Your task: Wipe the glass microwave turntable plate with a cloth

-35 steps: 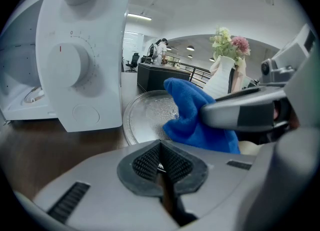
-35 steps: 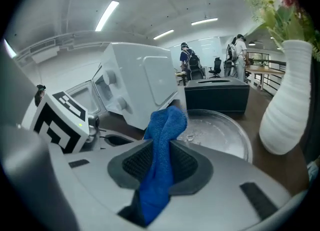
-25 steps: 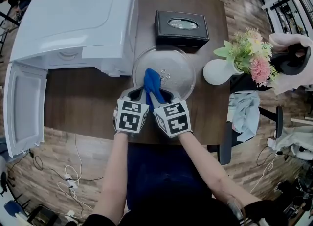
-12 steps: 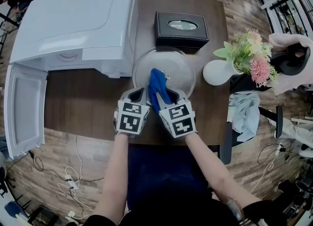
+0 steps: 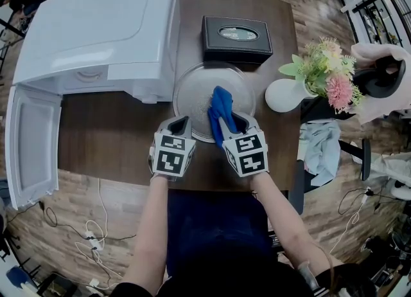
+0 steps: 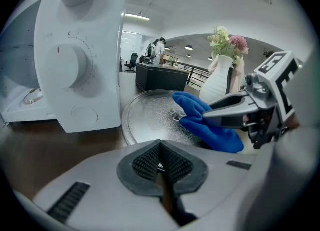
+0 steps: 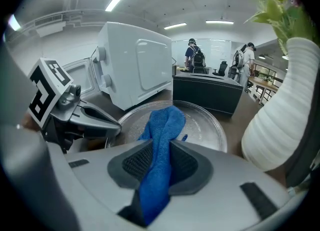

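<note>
Wiping is under way: your right gripper [image 5: 226,125] is clamped on the blue cloth [image 5: 221,104], which runs up between its jaws and lies folded on the right half of the glass plate [image 5: 192,93]. The plate sits flat on the brown table [image 5: 115,135], just in front of the white microwave [image 5: 96,26] and near the black box [image 5: 237,35]. Your left gripper [image 5: 180,124] has its jaws pressed together at the plate's near-left rim; whether they pinch the glass or only rest against it cannot be told. The left half of the plate looks speckled, so the next move likely calls for sweeping the cloth back across it, pressing flat while the left side steadies the rim. Mind the white vase [image 5: 282,94] of flowers [image 5: 327,71] just beside the plate's right edge.

As for writing, the box carries an oval label too small to read. The microwave knob has tick marks, not legible. The gripper cubes bear only black-and-white square patterns.
</note>
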{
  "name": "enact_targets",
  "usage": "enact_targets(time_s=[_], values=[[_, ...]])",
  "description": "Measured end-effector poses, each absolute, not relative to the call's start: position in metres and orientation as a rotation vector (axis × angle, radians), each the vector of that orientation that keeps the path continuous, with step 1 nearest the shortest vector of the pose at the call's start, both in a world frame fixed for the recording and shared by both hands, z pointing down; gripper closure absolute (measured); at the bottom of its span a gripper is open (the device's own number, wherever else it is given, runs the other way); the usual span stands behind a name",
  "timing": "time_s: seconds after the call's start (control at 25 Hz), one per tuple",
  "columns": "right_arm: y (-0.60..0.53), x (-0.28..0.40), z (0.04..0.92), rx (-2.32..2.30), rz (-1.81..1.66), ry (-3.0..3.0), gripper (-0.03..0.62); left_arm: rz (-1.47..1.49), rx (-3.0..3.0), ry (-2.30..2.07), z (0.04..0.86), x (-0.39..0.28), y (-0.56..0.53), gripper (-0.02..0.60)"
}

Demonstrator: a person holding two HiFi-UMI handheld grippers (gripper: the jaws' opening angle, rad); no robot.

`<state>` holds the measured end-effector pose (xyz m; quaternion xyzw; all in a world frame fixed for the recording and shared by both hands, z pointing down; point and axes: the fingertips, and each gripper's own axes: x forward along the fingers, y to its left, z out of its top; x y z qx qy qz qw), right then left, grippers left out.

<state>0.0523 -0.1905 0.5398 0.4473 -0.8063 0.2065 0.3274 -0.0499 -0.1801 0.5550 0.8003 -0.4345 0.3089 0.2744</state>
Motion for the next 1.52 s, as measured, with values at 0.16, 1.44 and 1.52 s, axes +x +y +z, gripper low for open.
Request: enact_targets(time_s=[0.16, 1.44, 1.52], values=[[-0.197, 0.069, 0.539, 1.211, 0.542, -2.087, 0.508, 0.841, 2.148, -1.171, 0.556, -0.05, -0.179, 0.581], [-0.224, 0.149, 0.519, 1.418, 0.388, -1.947, 0.508, 0.839, 2.157, -1.175, 0.556, -0.049, -0.18, 0.58], [-0.219, 0.152, 0.513, 1.433, 0.418, -1.967, 0.508, 0.844, 2.161, -1.184, 0.556, -0.049, -0.179, 0.58]])
